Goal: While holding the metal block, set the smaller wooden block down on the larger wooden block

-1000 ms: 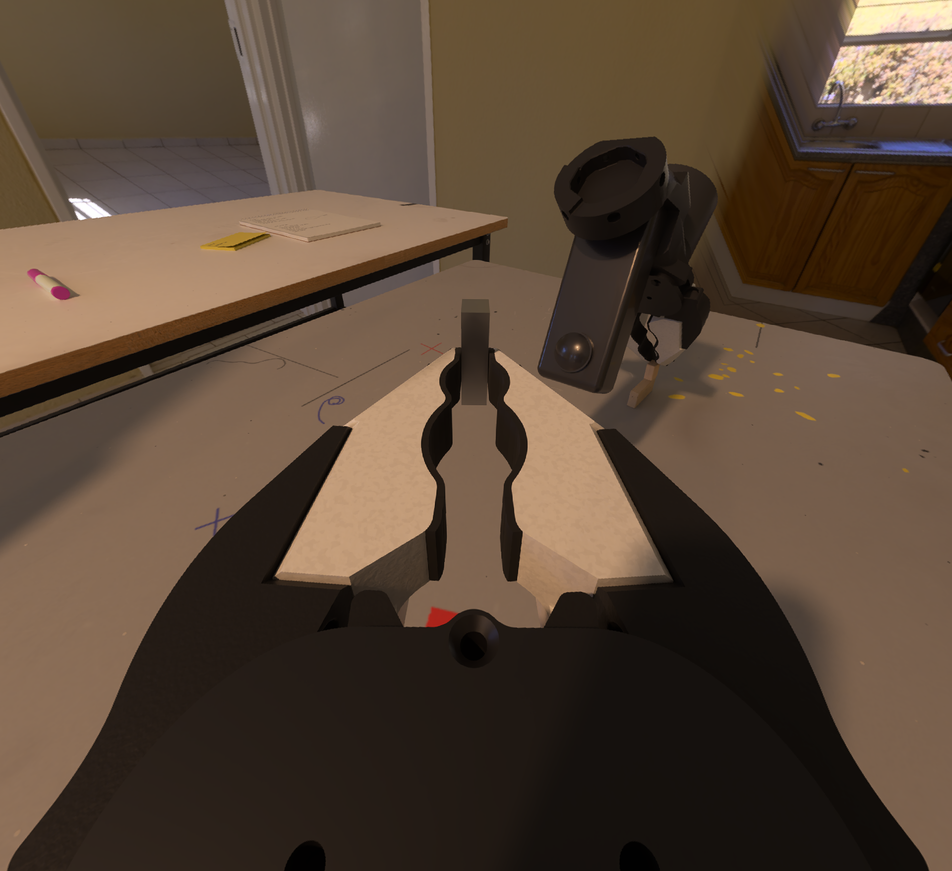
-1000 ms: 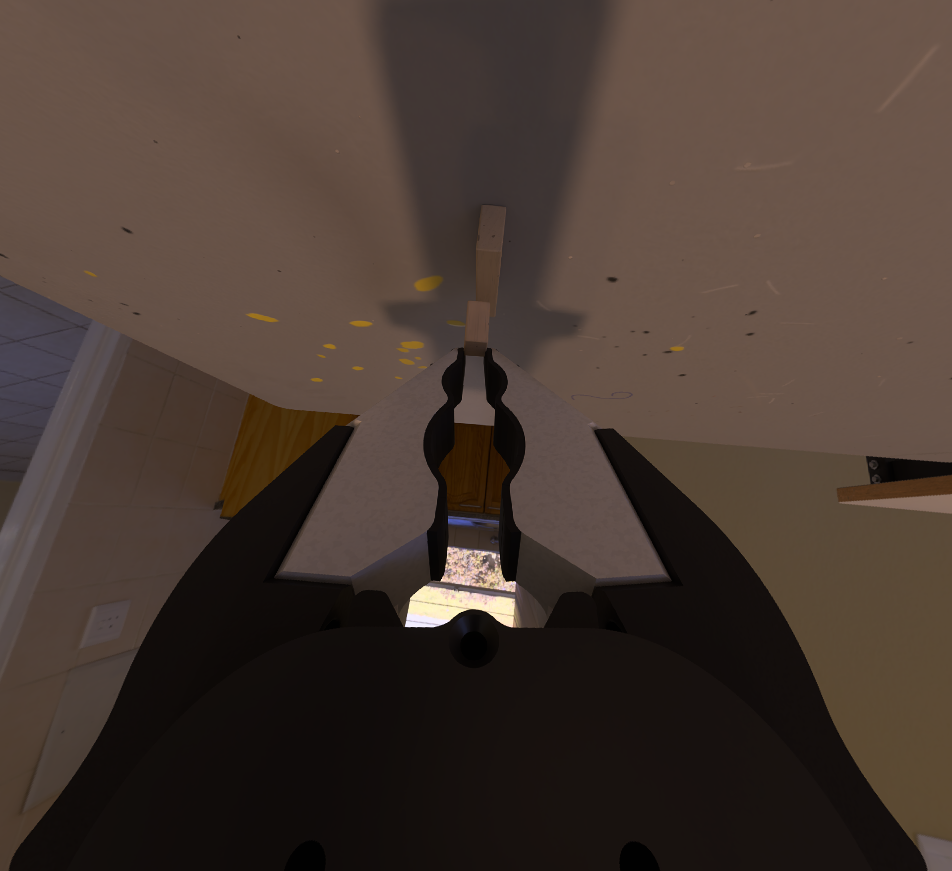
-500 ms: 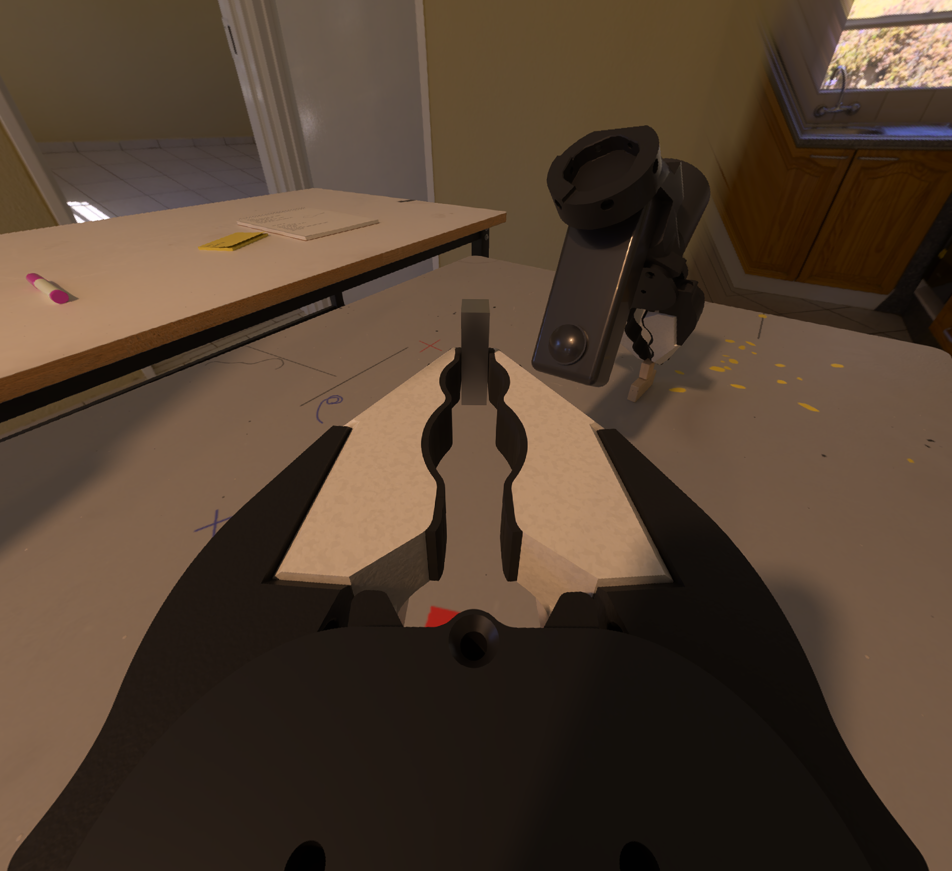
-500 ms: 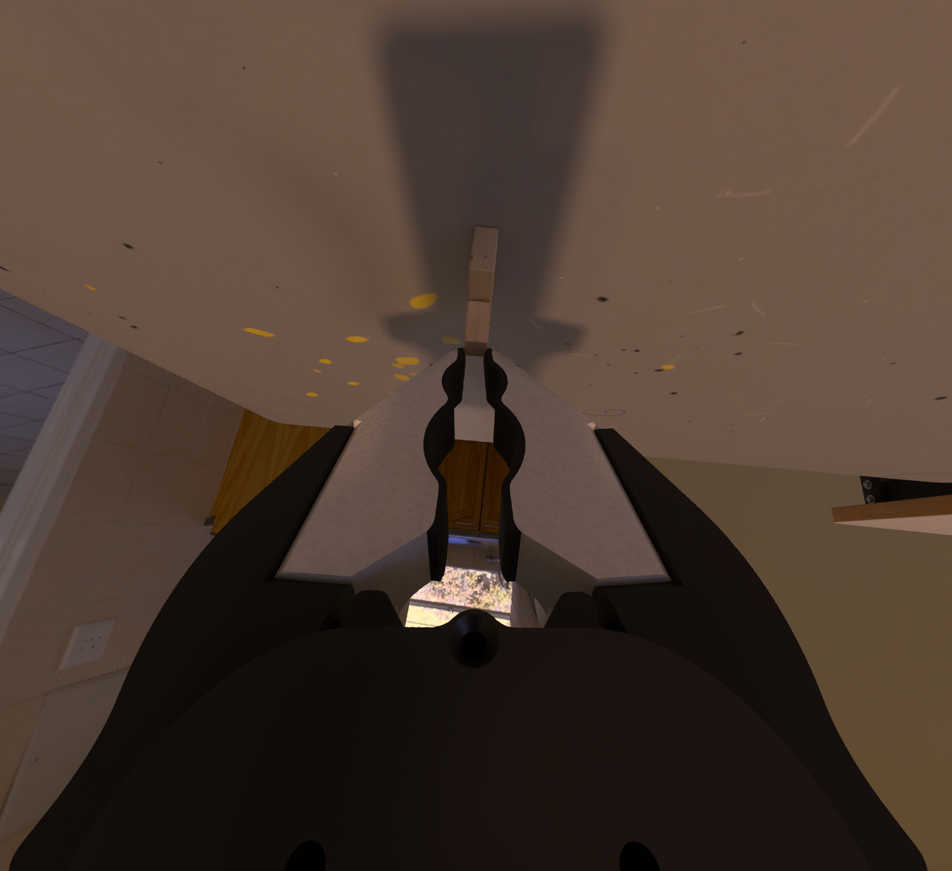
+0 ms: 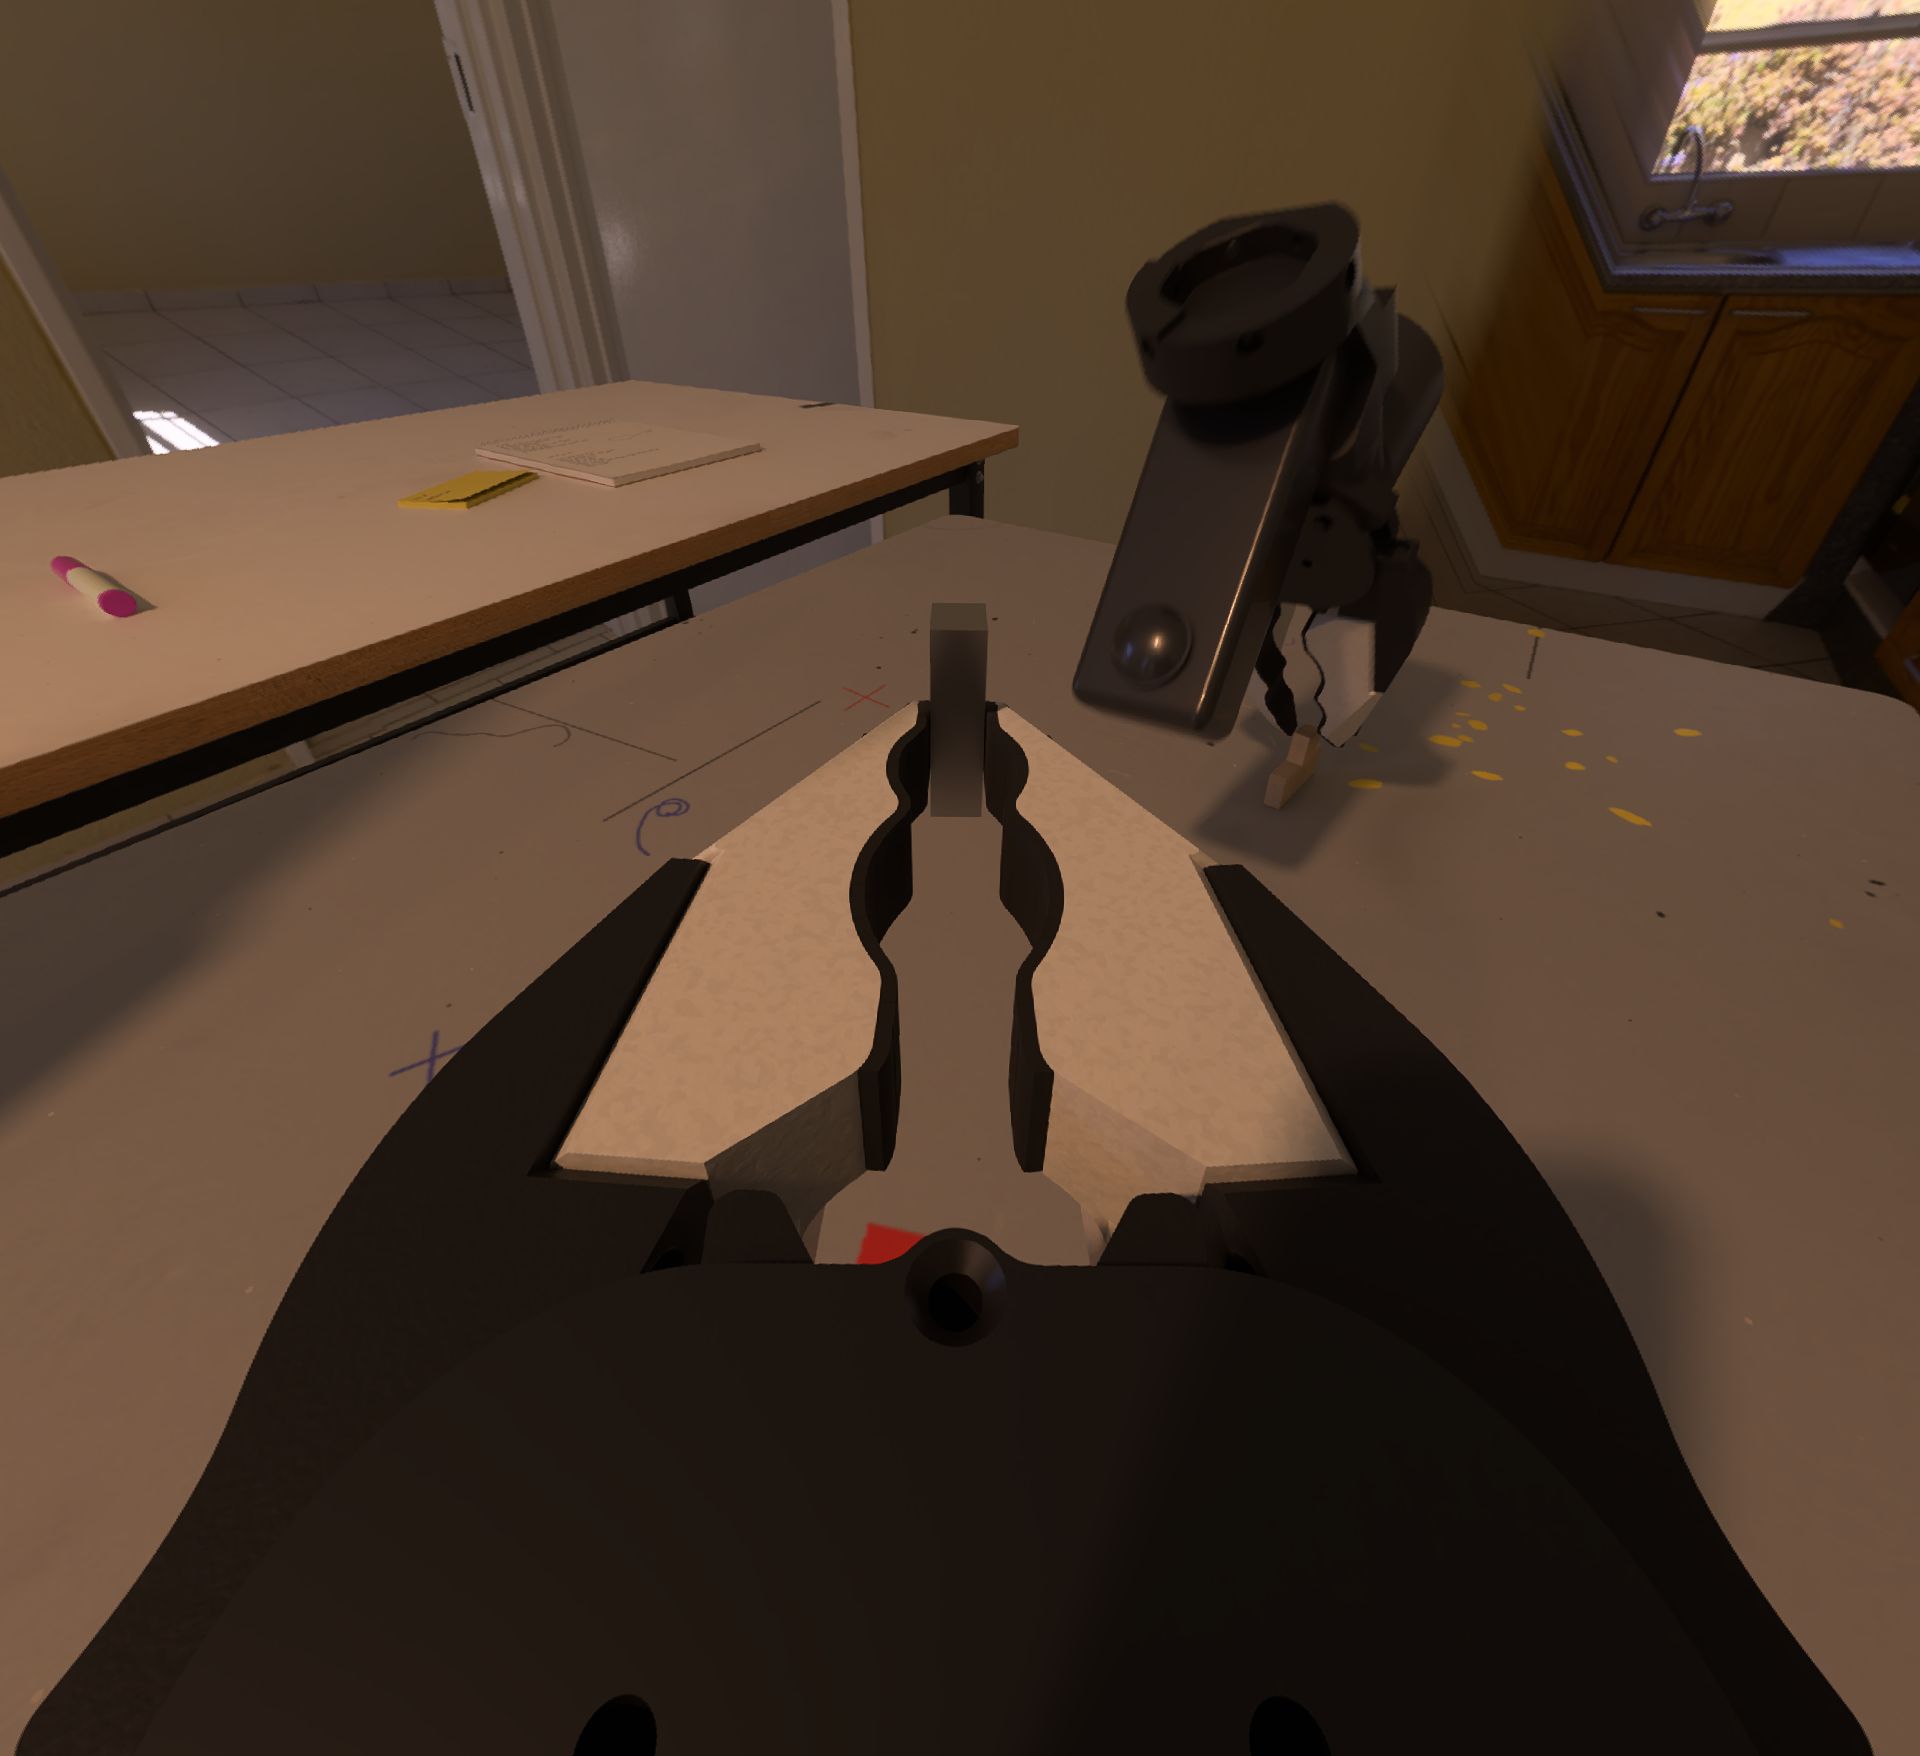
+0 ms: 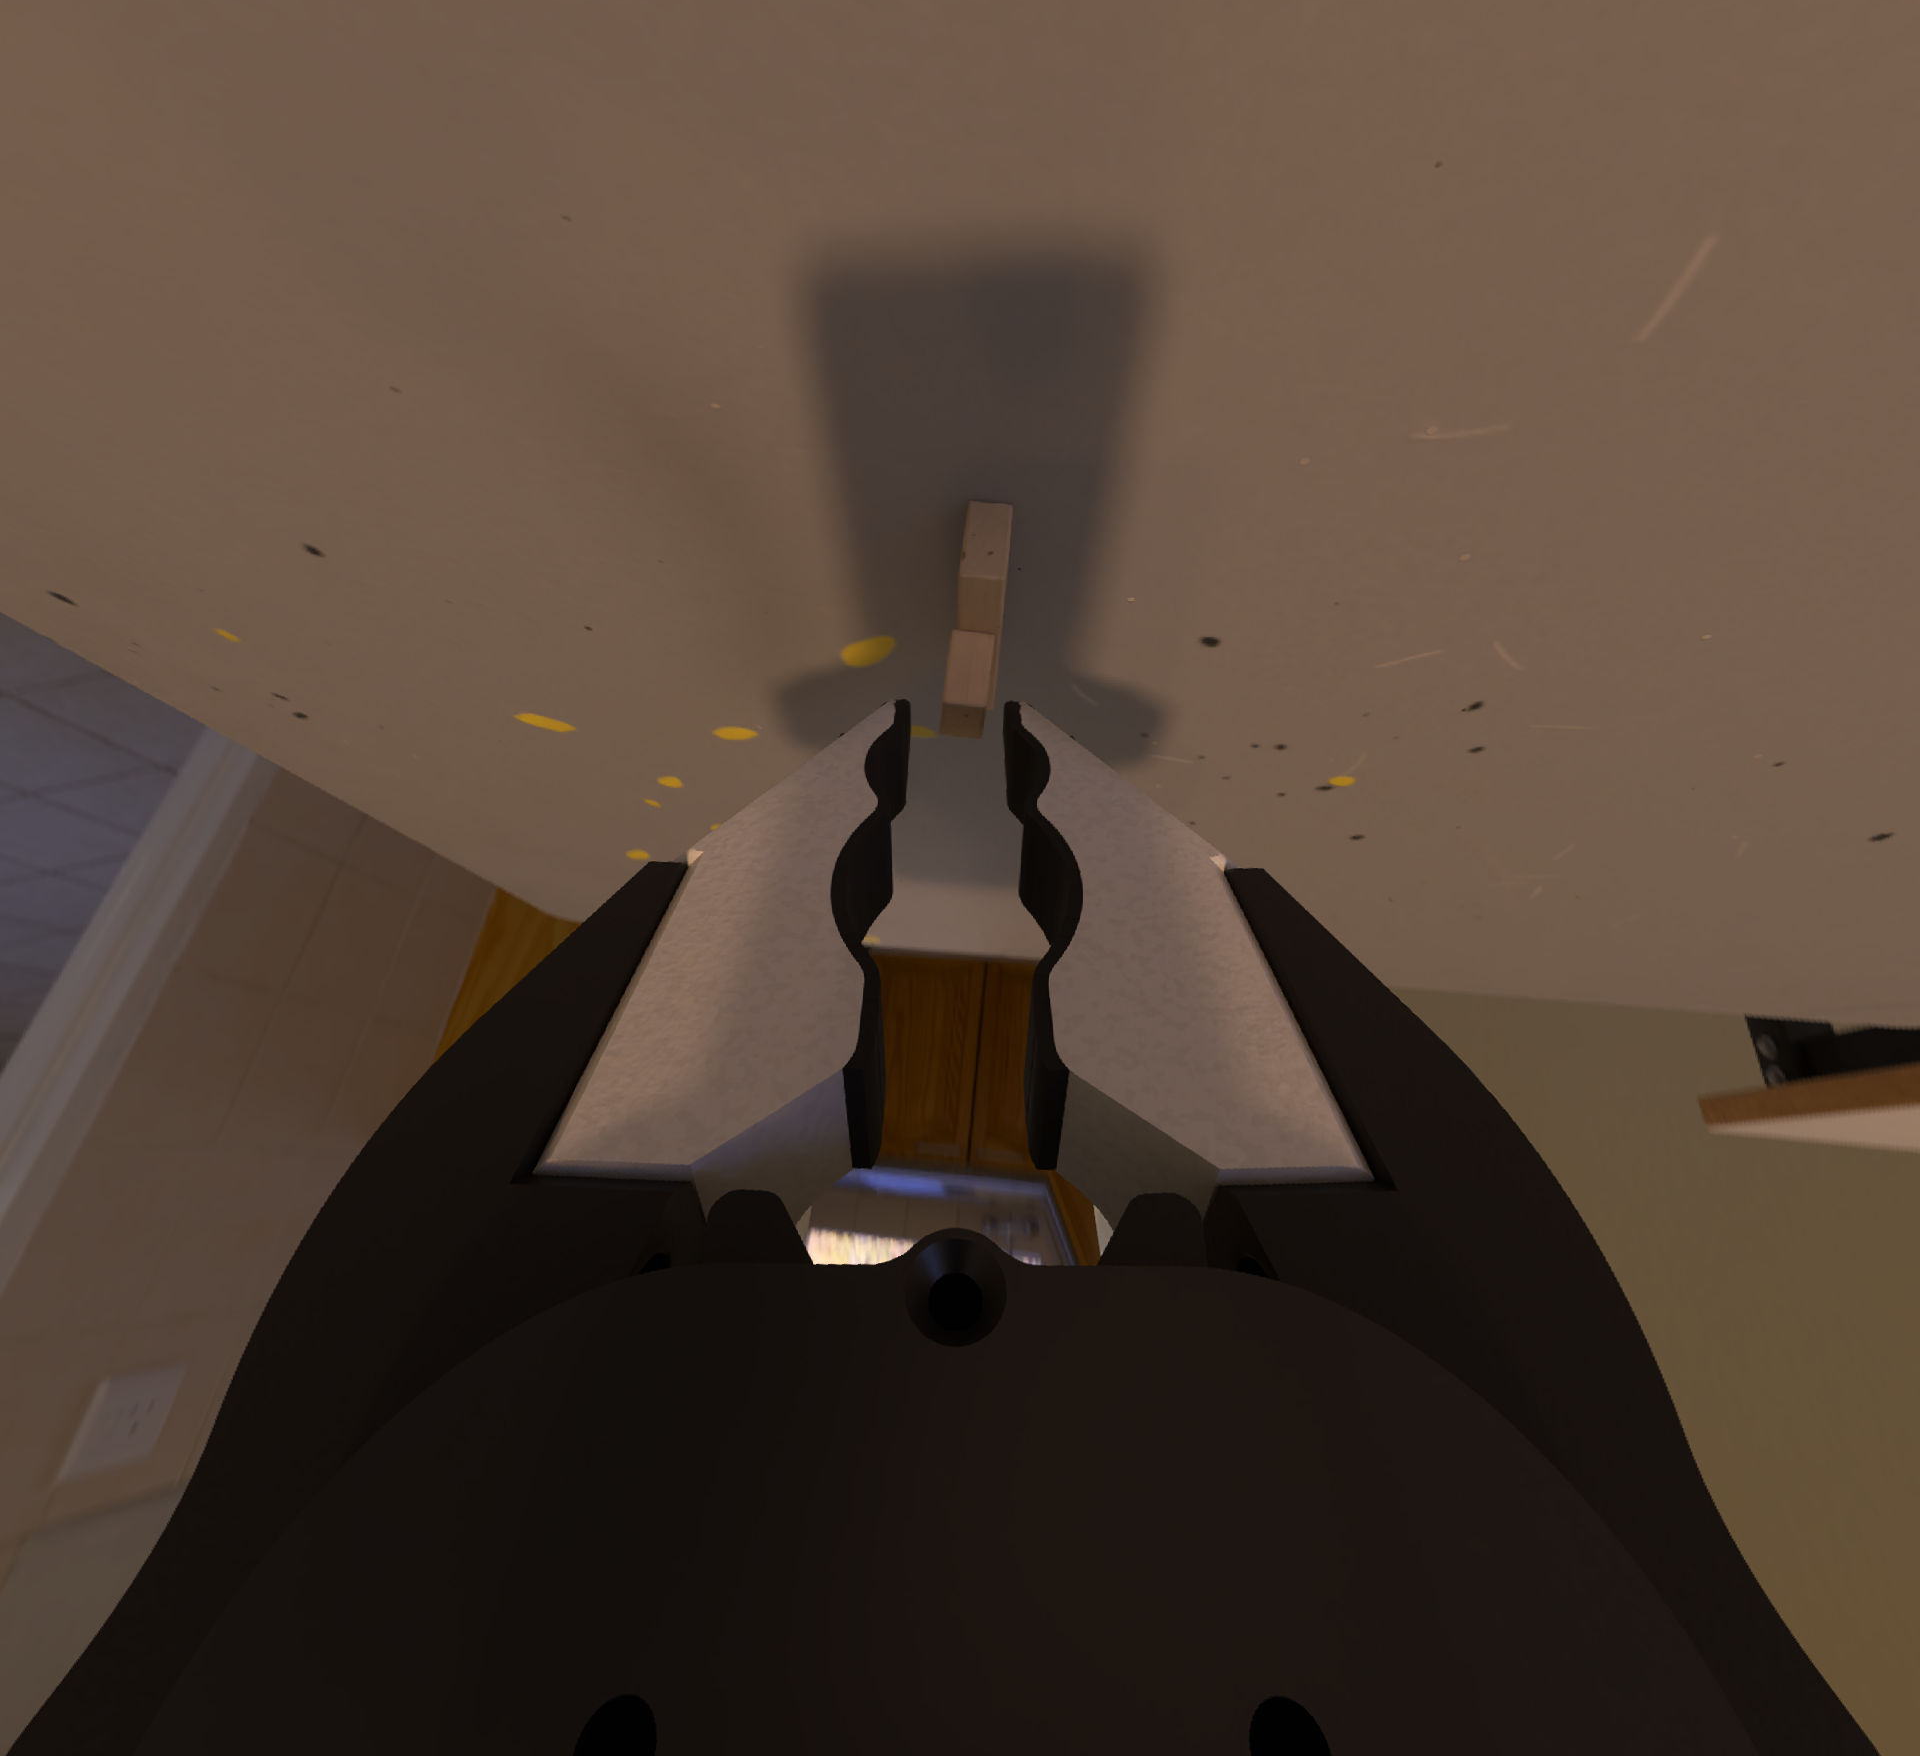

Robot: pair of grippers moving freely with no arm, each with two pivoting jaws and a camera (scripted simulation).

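Here, my left tongs [image 5: 957,719] grip the metal block [image 5: 957,704]; my right tongs [image 6: 956,719] stand open, smaller wooden block [image 6: 968,680] resting atop the larger wooden block [image 6: 985,563] on the surface [image 6: 416,252]. Next, I judge, a straight retreat.

The left tool [image 5: 957,730] has a wide matte black body with two round holes near its lower edge and one small black knob with a hole in the middle. Its two fingers carry pale, speckled wedge plates, and their inner edges are black and wavy. A small red patch shows near the knob. The right tool [image 6: 956,719] looks the same. From outside, it shows a round black ring mount, a long dark housing with a glossy dome lens, and thin black cables.
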